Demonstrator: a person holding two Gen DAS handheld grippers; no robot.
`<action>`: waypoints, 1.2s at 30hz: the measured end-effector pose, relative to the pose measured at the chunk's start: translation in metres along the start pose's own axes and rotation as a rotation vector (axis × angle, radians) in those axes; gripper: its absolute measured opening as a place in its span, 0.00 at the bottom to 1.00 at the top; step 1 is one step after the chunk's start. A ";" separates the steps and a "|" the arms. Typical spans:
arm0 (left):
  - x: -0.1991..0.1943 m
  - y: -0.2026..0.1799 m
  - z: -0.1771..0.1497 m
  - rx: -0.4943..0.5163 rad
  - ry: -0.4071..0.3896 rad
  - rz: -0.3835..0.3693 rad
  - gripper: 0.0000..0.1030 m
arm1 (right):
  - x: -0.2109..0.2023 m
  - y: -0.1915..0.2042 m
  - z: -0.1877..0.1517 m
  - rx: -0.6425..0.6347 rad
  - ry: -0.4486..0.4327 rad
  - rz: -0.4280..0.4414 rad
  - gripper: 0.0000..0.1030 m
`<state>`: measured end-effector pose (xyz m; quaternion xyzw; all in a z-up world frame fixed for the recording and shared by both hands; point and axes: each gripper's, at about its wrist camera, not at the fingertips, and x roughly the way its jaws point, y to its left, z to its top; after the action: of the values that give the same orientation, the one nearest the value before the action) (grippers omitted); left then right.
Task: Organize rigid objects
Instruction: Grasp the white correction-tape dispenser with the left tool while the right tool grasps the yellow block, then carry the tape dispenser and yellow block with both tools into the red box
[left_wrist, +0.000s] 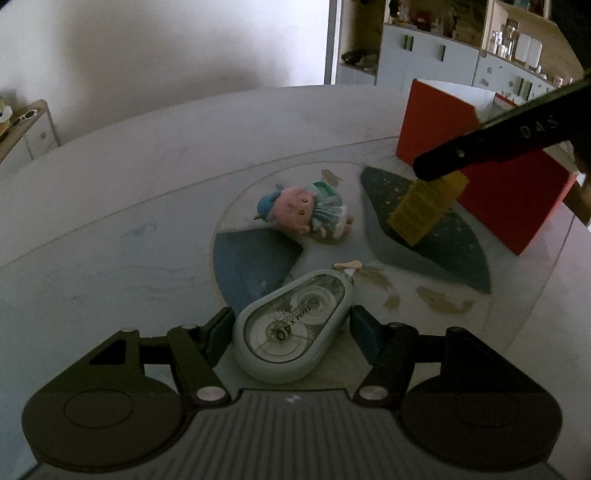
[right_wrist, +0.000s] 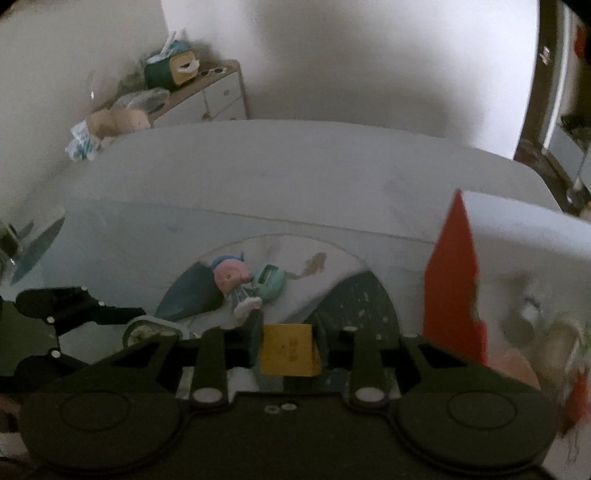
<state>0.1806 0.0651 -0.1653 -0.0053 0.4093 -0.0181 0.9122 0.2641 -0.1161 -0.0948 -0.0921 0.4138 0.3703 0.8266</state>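
My left gripper (left_wrist: 291, 325) is open around a pale green correction tape dispenser (left_wrist: 295, 328) that lies on the table; its pads stand just off the sides. My right gripper (right_wrist: 288, 341) is shut on a yellow block (right_wrist: 288, 349), which also shows in the left wrist view (left_wrist: 424, 206) held above a dark patch of the mat. A small doll with pink hair and a teal dress (left_wrist: 303, 212) lies on the table between them, and it also shows in the right wrist view (right_wrist: 243, 284).
A red open box (left_wrist: 480, 170) stands at the right of the round table (left_wrist: 147, 184); its red wall (right_wrist: 452, 280) is close to my right gripper. Cabinets and shelves (left_wrist: 436, 55) stand behind. A low drawer unit (right_wrist: 218, 96) with clutter is at the far left.
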 end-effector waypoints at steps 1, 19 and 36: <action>-0.002 -0.002 0.000 -0.006 0.000 0.000 0.66 | -0.004 -0.001 -0.002 0.008 -0.006 0.002 0.28; -0.056 -0.054 0.037 -0.009 -0.063 0.001 0.66 | -0.091 -0.031 -0.004 0.072 -0.135 0.019 0.28; -0.056 -0.142 0.111 0.070 -0.124 -0.021 0.66 | -0.144 -0.125 -0.006 0.112 -0.227 -0.096 0.28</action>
<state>0.2228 -0.0748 -0.0464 0.0213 0.3508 -0.0415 0.9353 0.2917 -0.2848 -0.0096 -0.0229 0.3327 0.3144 0.8888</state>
